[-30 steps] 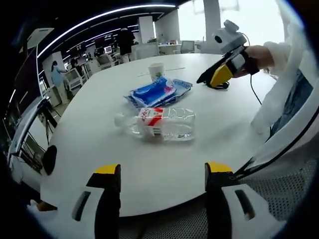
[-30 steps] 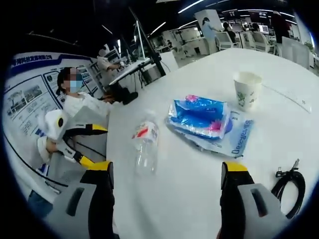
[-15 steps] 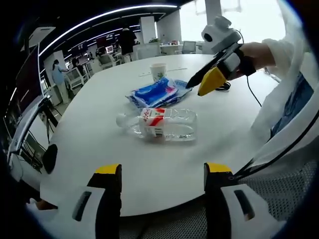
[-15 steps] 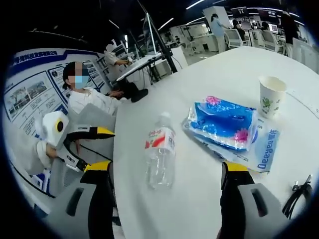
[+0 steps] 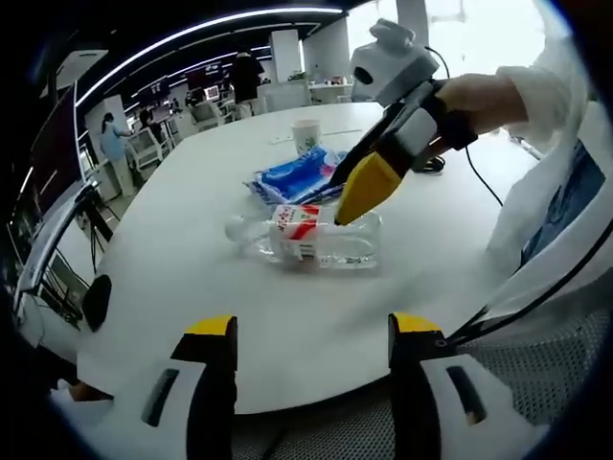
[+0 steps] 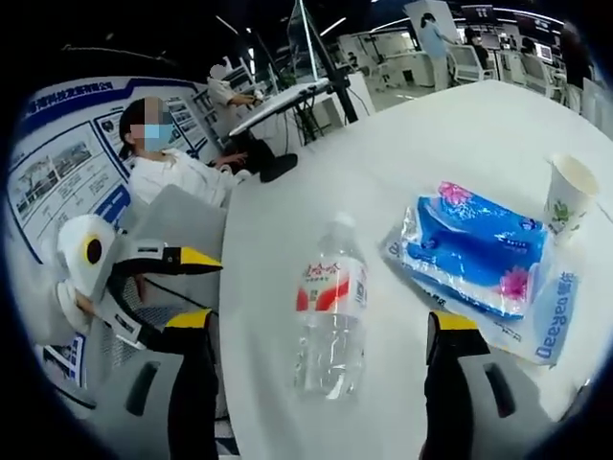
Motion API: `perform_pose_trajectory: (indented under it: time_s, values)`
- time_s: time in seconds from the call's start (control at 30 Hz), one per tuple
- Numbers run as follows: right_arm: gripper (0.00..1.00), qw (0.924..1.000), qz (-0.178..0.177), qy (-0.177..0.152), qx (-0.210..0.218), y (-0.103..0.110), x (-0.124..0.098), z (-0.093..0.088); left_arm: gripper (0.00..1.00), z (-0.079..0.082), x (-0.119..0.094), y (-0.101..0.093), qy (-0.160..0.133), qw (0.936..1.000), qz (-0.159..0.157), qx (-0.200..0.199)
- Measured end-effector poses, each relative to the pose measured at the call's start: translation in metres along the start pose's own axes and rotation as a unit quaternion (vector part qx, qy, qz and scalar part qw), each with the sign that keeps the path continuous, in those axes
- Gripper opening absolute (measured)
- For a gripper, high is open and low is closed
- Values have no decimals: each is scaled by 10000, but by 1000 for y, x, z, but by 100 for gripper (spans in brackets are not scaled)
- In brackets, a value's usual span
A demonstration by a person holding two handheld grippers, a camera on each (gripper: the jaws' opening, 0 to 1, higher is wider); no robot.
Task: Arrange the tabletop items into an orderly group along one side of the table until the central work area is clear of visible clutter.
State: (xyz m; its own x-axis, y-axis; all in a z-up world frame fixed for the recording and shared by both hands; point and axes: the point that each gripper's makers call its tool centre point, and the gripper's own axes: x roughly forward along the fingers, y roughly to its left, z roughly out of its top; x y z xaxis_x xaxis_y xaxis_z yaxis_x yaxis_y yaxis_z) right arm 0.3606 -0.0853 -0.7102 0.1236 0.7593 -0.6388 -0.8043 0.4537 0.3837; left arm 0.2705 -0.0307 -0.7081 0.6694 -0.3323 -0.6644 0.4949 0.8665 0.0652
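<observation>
A clear water bottle (image 5: pixel 308 239) with a red-and-white label lies on its side on the white round table (image 5: pixel 192 259). Behind it is a blue plastic packet (image 5: pixel 297 176), then a paper cup (image 5: pixel 306 135). My right gripper (image 5: pixel 359 192) reaches in from the right, its yellow tips just above the bottle. In the right gripper view the bottle (image 6: pixel 330 314) lies ahead between the wide-apart jaws of my right gripper (image 6: pixel 321 326), which is open and holds nothing. My left gripper (image 5: pixel 308 331) is open and bare at the near table edge, also seen as the left gripper (image 6: pixel 163 283).
A black cable (image 5: pixel 433 164) lies on the table at the right. The packet (image 6: pixel 474 254) and cup (image 6: pixel 567 196) sit right of the bottle. A seated person (image 6: pixel 168 177) is beyond the table edge. Desks and people fill the room behind.
My right gripper has swung from beside the black cable across the table to just over the bottle. My left gripper has stayed put, and the objects have not moved.
</observation>
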Motion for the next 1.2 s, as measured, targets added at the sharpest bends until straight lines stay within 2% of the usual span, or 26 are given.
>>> perform_pose_trajectory:
  time_s: [0.2, 0.33, 0.57, 0.9, 1.0, 1.03, 1.07, 1.2]
  values:
    - [89, 9998, -71, 131, 104, -2, 17, -4, 63, -1, 1, 0, 16, 10000, -13, 47]
    - [89, 9998, -14, 165, 120, 8, 25, -7, 62, -3, 1, 0, 75, 9999, -5, 80]
    - [85, 9990, -52, 368, -262, 15, 36, -14, 61, -4, 2, -1, 102, 9999, -31, 115]
    - [80, 9964, -324, 566, -537, 5, 46, -21, 56, -4, 0, 0, 108, 9998, 30, 188]
    - [74, 9952, -336, 696, -606, 6, 47, -28, 53, -3, 0, -1, 95, 9998, 1, 168]
    - [72, 9926, -519, 663, -879, -2, 47, -26, 53, -4, 0, 0, 108, 9998, 19, 175]
    - [68, 9932, -445, 747, -776, 3, 47, -31, 53, -4, 0, 0, 121, 9998, 25, 177]
    - [55, 9892, -596, 853, -1035, -4, 46, -33, 52, -6, 1, 0, 156, 9997, 23, 199]
